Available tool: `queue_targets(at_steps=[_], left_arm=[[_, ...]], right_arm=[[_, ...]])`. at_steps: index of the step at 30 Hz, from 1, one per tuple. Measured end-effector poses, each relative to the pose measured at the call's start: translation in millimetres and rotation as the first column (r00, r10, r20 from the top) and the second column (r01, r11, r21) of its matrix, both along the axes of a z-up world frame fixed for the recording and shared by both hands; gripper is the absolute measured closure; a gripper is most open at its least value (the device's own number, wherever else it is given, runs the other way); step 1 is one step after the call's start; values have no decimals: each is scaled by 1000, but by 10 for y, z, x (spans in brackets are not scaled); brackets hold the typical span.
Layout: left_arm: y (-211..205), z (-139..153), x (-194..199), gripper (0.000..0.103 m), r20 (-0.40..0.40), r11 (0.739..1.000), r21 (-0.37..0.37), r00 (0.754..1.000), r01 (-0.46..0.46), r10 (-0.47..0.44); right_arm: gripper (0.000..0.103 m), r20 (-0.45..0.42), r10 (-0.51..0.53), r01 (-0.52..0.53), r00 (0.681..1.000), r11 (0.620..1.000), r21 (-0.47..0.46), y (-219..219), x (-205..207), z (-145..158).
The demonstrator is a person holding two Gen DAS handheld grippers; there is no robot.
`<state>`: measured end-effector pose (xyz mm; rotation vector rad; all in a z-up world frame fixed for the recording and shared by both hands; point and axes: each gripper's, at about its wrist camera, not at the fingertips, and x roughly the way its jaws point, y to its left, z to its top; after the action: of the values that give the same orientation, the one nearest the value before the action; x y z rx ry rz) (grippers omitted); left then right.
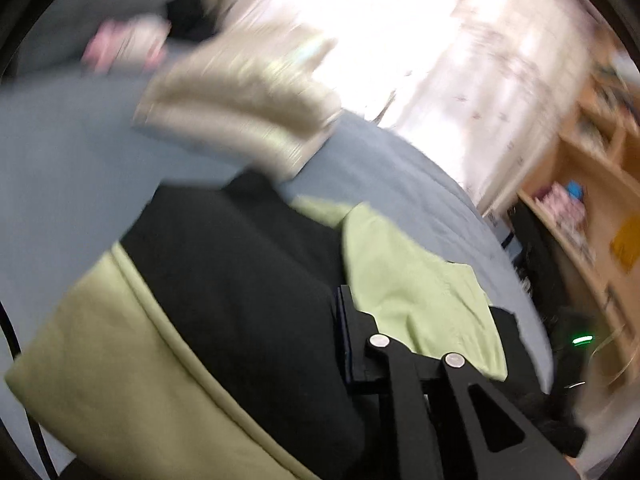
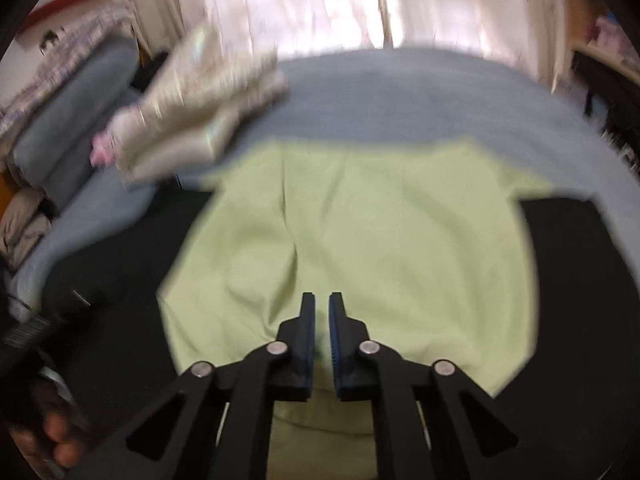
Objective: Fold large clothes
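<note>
A light green garment (image 2: 380, 232) lies on a black mat (image 2: 592, 264) on a bed with a blue-grey sheet (image 2: 400, 92). My right gripper (image 2: 322, 300) hovers over the garment's near part, jaws a narrow gap apart with nothing between them. In the left wrist view my left gripper (image 1: 420, 304) is shut on a corner of the green garment (image 1: 404, 280), which drapes over its fingers; more green cloth (image 1: 100, 344) lies at the lower left beside the black mat (image 1: 240, 280). Both views are motion-blurred.
A folded beige stack (image 2: 200, 108) sits on the bed at the far left, also in the left wrist view (image 1: 240, 108). Grey pillows (image 2: 80, 112) lie beyond it. Curtains (image 2: 320, 0) hang behind the bed. Wooden shelves (image 1: 592, 184) stand at the right.
</note>
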<state>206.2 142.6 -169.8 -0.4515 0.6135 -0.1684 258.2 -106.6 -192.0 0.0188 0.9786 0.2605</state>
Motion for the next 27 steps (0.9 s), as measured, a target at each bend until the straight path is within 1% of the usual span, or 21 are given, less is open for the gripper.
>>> queue_targets(at_steps=[2, 3, 4, 6, 8, 10, 12, 13, 14, 15, 16, 18, 19, 20, 21, 23, 24, 26, 27], left_arm=[[-148, 213, -30, 94, 61, 996, 77, 997, 42, -46], [-302, 366, -28, 94, 99, 991, 113, 992, 71, -83], [-383, 462, -2, 94, 115, 988, 126, 988, 88, -102], [-660, 701, 41, 94, 151, 977, 151, 973, 151, -174], [-996, 891, 69, 94, 166, 959, 173, 953, 223, -252], [-1374, 1013, 38, 94, 171, 931, 226, 930, 285, -326], [-1751, 1100, -31, 94, 175, 895, 291, 901, 339, -398], [-1925, 1124, -65, 94, 173, 876, 317, 885, 365, -431], [-2041, 1148, -92, 94, 170, 863, 329, 875, 384, -454], [-2260, 1141, -143, 94, 157, 838, 344, 854, 423, -496], [-2405, 1144, -188, 94, 144, 819, 351, 838, 454, -526], [-2749, 1060, -271, 94, 106, 774, 368, 803, 516, -586], [-2920, 997, -304, 94, 82, 752, 375, 788, 543, -610], [-3037, 944, -345, 94, 62, 737, 377, 779, 561, -624], [-3245, 822, -355, 94, 18, 713, 376, 765, 592, -644], [-3494, 620, -364, 94, -47, 679, 383, 747, 626, -663], [-3670, 436, -338, 94, -103, 651, 400, 738, 645, -667], [-3842, 173, -345, 94, -191, 610, 420, 723, 671, -664], [-3912, 35, -348, 93, -227, 599, 429, 723, 676, -652]], right_arm=[[98, 33, 7, -7, 999, 1000, 4, -13, -86, -51], [98, 28, 3, -4, 1000, 1000, 21, -36, -105, -48], [98, 14, -10, 9, 1000, 998, 67, -100, -122, -48], [98, -15, -27, 29, 1000, 987, 157, -239, -152, -71], [98, -35, -28, 35, 999, 976, 213, -339, -195, -73], [98, -61, -24, 39, 998, 965, 259, -430, -273, -45], [98, -96, -21, 51, 995, 948, 315, -579, -367, 30], [98, -124, -28, 72, 992, 928, 365, -743, -446, 92], [98, -152, -52, 109, 987, 912, 395, -912, -527, 151], [98, -161, -91, 149, 983, 903, 403, -1100, -616, 209], [98, -155, -140, 192, 978, 897, 398, -1294, -715, 273], [98, -106, -284, 303, 953, 884, 357, -1772, -975, 427], [98, -82, -351, 357, 933, 870, 341, -1983, -1096, 486], [98, -61, -404, 400, 913, 856, 328, -2151, -1197, 529], [98, -30, -469, 455, 883, 837, 304, -2361, -1328, 583], [98, 7, -540, 517, 842, 810, 275, -2633, -1506, 625], [98, 9, -570, 547, 821, 792, 271, -2769, -1596, 623], [98, -10, -606, 582, 795, 759, 292, -2959, -1725, 576], [98, -27, -616, 594, 787, 746, 302, -3034, -1781, 540]])
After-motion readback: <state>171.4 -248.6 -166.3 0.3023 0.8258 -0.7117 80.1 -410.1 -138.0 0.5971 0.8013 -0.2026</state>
